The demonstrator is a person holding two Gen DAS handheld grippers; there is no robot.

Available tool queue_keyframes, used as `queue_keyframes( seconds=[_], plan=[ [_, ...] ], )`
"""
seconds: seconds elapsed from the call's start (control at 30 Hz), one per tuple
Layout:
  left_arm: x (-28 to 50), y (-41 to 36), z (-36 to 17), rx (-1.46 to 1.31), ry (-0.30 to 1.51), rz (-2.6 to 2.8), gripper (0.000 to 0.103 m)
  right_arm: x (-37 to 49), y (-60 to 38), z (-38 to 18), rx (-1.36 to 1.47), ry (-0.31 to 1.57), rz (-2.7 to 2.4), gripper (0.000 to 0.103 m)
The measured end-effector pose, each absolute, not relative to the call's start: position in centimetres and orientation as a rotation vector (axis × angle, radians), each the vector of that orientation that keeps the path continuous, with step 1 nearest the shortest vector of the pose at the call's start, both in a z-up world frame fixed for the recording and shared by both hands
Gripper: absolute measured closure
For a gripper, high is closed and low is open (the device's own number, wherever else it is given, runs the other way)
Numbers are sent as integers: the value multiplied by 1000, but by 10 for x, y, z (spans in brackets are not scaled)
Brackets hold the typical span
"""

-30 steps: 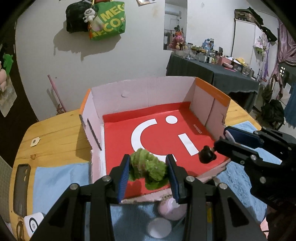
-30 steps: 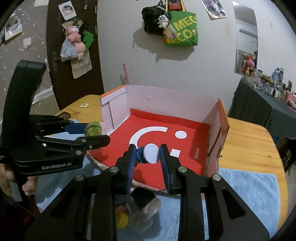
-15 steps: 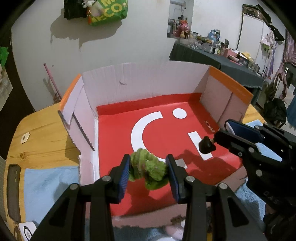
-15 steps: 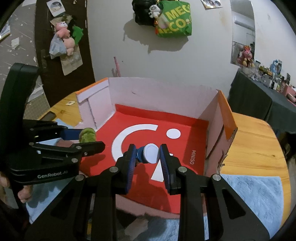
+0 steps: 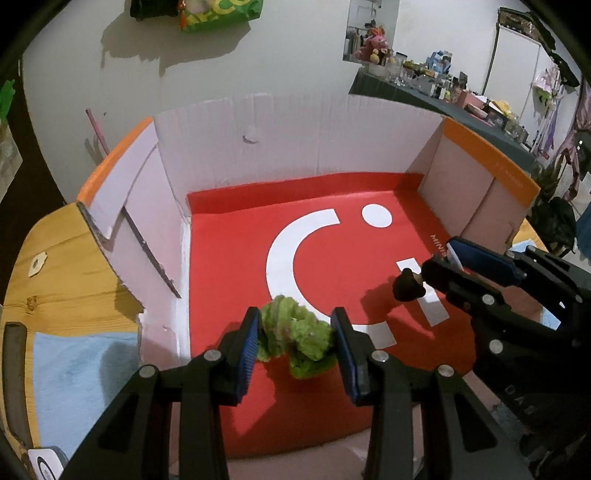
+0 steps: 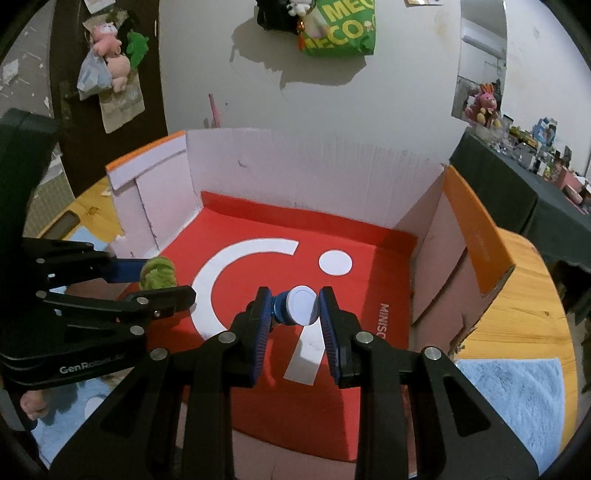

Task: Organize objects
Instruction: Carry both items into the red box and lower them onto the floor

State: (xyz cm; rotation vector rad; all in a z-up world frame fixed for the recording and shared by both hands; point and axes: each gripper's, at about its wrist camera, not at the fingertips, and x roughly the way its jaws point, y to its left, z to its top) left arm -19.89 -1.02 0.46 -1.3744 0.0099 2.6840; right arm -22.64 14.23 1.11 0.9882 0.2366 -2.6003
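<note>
- Blue-padded jaws of the left gripper (image 5: 295, 332) are clenched on a green ruffled scrunchie (image 5: 293, 334), held above the near part of the box's red floor.
- Blue pads of the right gripper (image 6: 293, 308) pinch a small blue object with a white round cap (image 6: 301, 305); its other end shows dark in the left wrist view (image 5: 408, 285). It hangs over the white stripe printed on the floor.
- Both held things are inside the footprint of the cardboard box (image 5: 295, 125), apart from each other, the scrunchie on the left side, the capped object on the right.
- The box has pale inner walls, orange top edges on its side flaps and a red floor with a white arc, dot and stripe.
- It stands on a wooden table (image 6: 532, 295), with a light blue towel (image 6: 517, 398) lying at its near corners.
- Behind, a green bag (image 6: 343, 26) hangs on the white wall, and a dark-clothed side table (image 6: 517, 192) carries clutter.
</note>
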Motion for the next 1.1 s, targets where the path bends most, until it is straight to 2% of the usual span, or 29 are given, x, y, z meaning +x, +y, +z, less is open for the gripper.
queue_keyframes(
  seconds=[0.57,1.1],
  plan=[
    [-202,-10,-8,-1419,17,2642,62,-217,147,-14,1140,199,-2496,78],
    [-204,-10,-12,-1416,7,2637,62,-220,148,-18,1166,176,-2478,78]
  ],
)
